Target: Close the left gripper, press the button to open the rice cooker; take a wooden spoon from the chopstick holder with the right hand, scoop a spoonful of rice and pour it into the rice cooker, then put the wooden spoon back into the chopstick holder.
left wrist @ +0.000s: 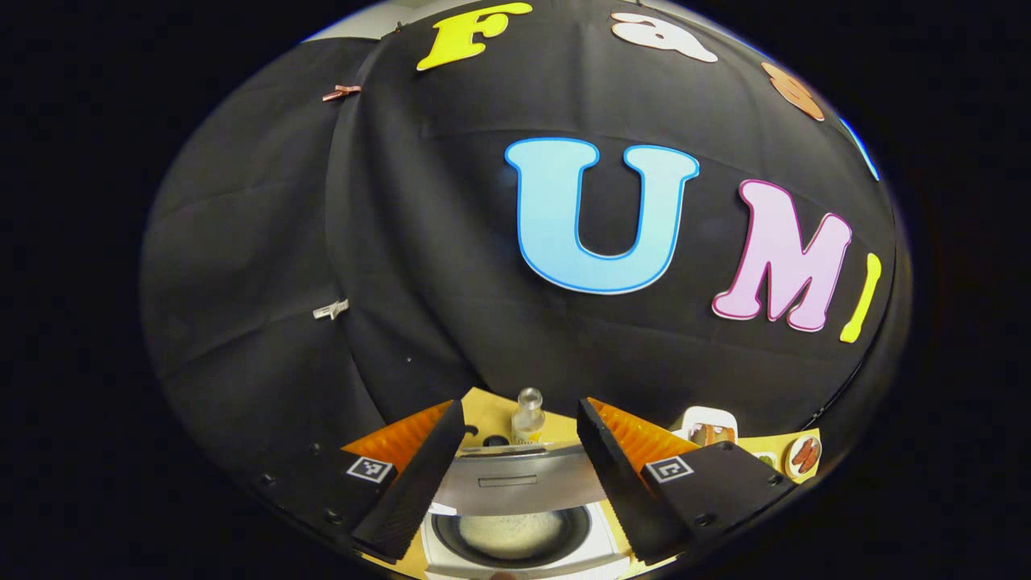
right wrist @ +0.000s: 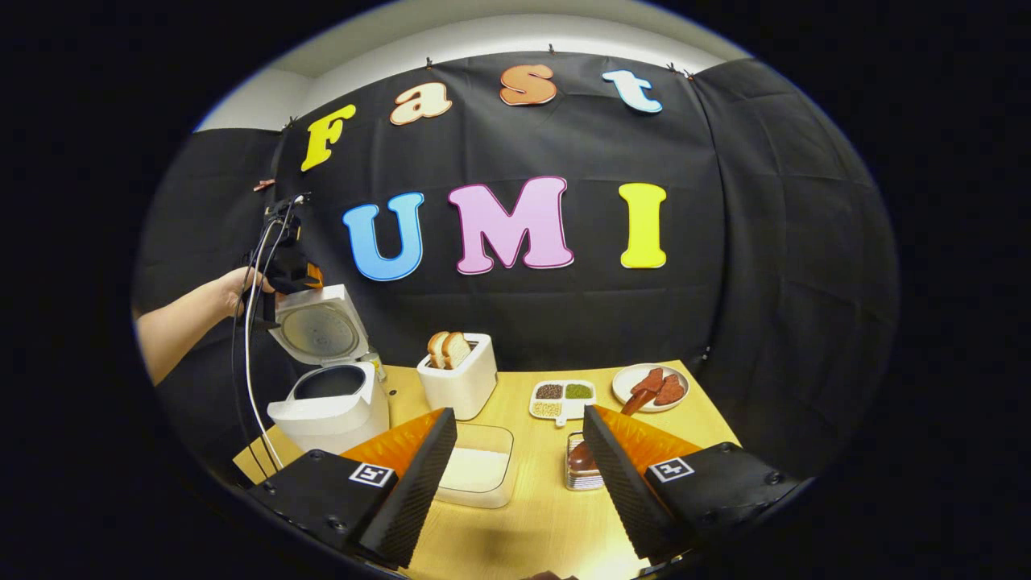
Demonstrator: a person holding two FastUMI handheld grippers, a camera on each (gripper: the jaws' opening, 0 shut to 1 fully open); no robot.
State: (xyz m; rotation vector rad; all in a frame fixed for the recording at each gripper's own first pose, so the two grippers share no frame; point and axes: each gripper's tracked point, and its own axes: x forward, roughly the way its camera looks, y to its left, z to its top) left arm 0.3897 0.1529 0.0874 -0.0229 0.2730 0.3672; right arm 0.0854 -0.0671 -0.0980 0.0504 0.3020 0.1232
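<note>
Beside rice cooker (right wrist: 330, 407): toaster (right wrist: 459, 379), tray (right wrist: 561, 400).

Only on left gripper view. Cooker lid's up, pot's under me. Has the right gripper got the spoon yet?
Observer: No. The right gripper is open and empty, above the table.
Operator: Where's the spoon then?
Observer: A brown rounded piece, likely the wooden spoon, sits in the chopstick holder, partly hidden by one of the right gripper's fingers.
Operator: And the rice to scoop?
Observer: In a clear container in front of the toaster. In the right gripper view it lies just right of the rice cooker.
</note>
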